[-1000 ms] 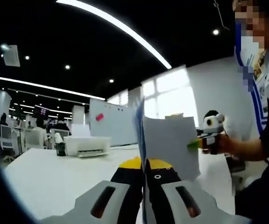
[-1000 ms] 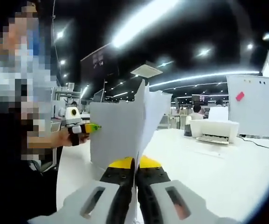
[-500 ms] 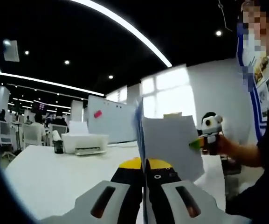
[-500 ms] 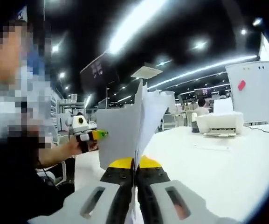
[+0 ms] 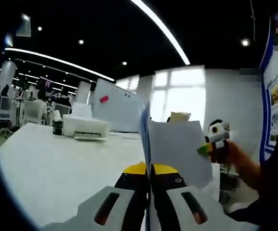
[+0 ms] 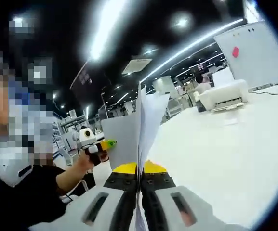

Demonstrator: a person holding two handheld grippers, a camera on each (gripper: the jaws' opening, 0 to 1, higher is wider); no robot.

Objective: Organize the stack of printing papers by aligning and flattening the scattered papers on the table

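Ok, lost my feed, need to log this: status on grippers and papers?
Left gripper shut on papers. Right gripper shut on papers too, stack upright above white table. Printer far back, nothing in the way.

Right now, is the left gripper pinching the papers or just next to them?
Touching. In the left gripper view, the left gripper has its jaws shut on the bottom edge of the upright stack of papers, which rises straight from between the yellow tips.

White papers [image 5: 177, 149], white table [image 5: 57, 168], grey hand-held gripper [image 5: 150, 174] with yellow tips.
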